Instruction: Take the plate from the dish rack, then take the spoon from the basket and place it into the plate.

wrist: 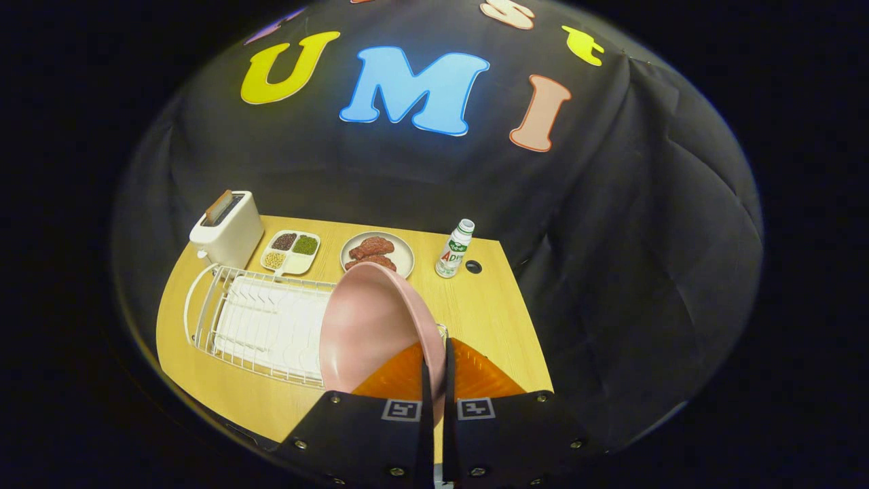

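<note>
The fingers (435, 380) are clamped on the rim of the pink round plastic plate (370, 326), holding it on edge above the white wire dish rack (261, 322), so I'd guess it slides out of the slots cleanly. The orange ribbed plastic basket (475, 373) sits right behind it near the tabletop's (489, 299) front edge, and I can't make out the spoon from here.

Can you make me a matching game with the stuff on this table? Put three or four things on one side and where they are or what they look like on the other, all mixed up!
Things:
1. pink plate
2. toaster
3. bottle
4. orange basket

Clues:
A. stands upright beside the plate of meat
B. gripped on its rim between the fingers of the gripper, above the dish rack
C. white, at the far end of the dish rack
D. low, right ahead of the fingers, behind the pink plate

Pairs: 1-B, 2-C, 3-A, 4-D
</note>
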The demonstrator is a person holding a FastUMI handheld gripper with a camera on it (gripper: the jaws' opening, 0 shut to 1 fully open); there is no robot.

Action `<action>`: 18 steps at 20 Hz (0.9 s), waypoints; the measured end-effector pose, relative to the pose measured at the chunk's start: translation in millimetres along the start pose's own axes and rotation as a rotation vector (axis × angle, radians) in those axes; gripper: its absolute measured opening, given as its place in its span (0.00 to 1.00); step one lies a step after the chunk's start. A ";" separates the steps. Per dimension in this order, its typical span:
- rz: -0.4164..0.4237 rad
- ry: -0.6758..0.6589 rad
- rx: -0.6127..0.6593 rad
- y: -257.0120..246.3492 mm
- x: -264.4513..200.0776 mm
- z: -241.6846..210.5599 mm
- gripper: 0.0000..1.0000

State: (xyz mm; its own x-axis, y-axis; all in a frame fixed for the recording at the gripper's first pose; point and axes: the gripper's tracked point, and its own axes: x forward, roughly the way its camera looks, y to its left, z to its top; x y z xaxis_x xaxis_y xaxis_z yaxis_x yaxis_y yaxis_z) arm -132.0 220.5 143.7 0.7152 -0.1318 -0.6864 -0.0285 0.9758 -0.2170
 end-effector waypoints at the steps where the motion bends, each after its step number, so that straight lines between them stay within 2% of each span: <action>1: 0.023 0.005 -0.001 -2.2 -2.6 -10.5 0.05; 5: 0.113 0.043 0.009 -2.6 -5.3 -61.1 0.05; 10: 0.116 0.138 -0.007 -6.6 6.2 -122.5 0.05; 18: 0.212 0.278 0.007 23.0 36.1 -185.7 0.05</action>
State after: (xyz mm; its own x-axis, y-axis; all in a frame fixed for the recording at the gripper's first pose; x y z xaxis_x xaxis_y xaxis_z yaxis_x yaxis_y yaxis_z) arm -236.5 205.8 -15.0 0.4764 0.0328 -0.8786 -0.1511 0.9875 -0.0451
